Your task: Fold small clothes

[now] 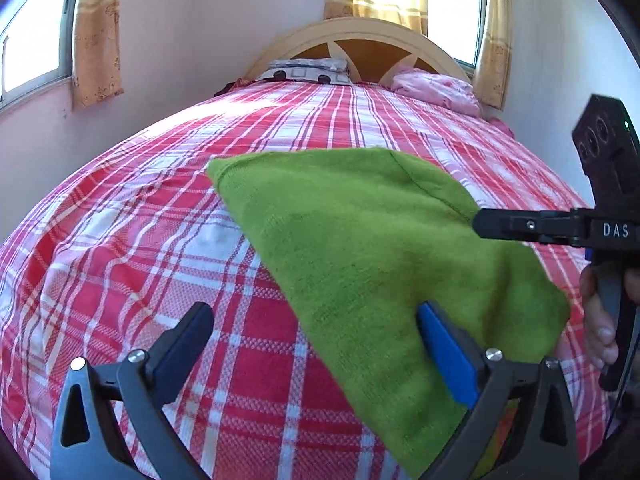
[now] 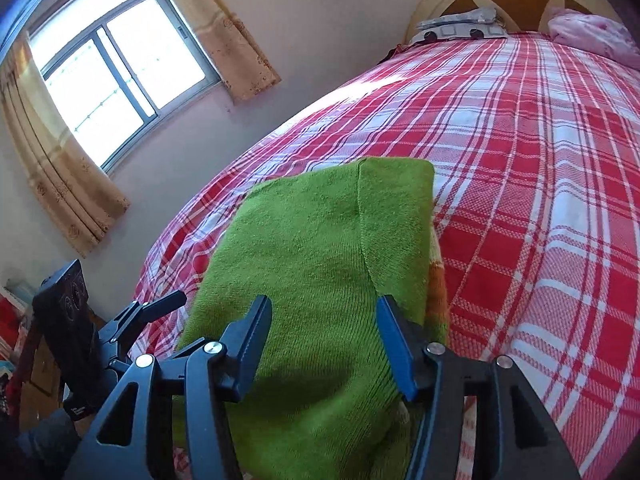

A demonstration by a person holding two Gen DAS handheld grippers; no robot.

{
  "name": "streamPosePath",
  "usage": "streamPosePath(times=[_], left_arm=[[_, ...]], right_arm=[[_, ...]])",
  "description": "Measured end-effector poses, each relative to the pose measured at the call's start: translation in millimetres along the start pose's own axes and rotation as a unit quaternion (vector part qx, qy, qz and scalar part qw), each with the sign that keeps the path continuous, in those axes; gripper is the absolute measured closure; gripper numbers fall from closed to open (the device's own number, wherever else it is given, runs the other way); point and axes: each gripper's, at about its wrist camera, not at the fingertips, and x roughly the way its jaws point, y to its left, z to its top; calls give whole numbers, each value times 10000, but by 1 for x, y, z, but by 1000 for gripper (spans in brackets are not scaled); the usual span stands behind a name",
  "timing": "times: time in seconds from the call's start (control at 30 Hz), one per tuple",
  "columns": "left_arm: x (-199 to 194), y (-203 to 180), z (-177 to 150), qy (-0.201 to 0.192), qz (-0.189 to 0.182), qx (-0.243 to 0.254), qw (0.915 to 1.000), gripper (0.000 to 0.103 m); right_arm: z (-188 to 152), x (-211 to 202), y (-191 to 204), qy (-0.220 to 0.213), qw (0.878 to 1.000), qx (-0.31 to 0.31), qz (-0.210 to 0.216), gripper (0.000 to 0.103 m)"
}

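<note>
Left wrist view shows the green knit garment lying on the bed over the red plaid cover, already doubled over itself with a seam running across the top layer. Its far edge is fairly square, while the near end spreads toward both tools. The left gripper stands fully spread: its blue-padded finger sits at the cloth's near edge and the other is over bare plaid, so nothing is pinched. The right gripper hangs over the garment's near end, part-spread, the cloth below and between the fingers but not pressed by them (a hand holds its handle at the frame's edge).

My reading is that one fold has just been laid down and let go. A strip of orange and yellow peeks from under the right side, so the layers are not quite flush. At least one more fold, plus some smoothing, seems left. No other clothes to fold are in view.
</note>
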Motion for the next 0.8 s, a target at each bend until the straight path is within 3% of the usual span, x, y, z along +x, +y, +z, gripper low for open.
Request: streamPosePath(times=[0.1, 0.33, 0.5, 0.8], left_arm=[[-16, -4, 3, -64, 76, 144, 9998, 0], [-64, -9, 25, -721, -103, 81, 9973, 0], [-84, -17, 33, -1006, -111, 240, 9946, 0], [-95, -19, 36, -1136, -119, 273, 9931, 0]], right_arm=[[-3, -27, 9, -329, 9991, -7, -282, 42], [-21, -88, 50, -967, 9896, -565, -897, 40], [-25, -107, 72, -1203, 9832, -916, -1021, 39], [-25, -125, 77, -1459, 9771, -926, -1245, 39]])
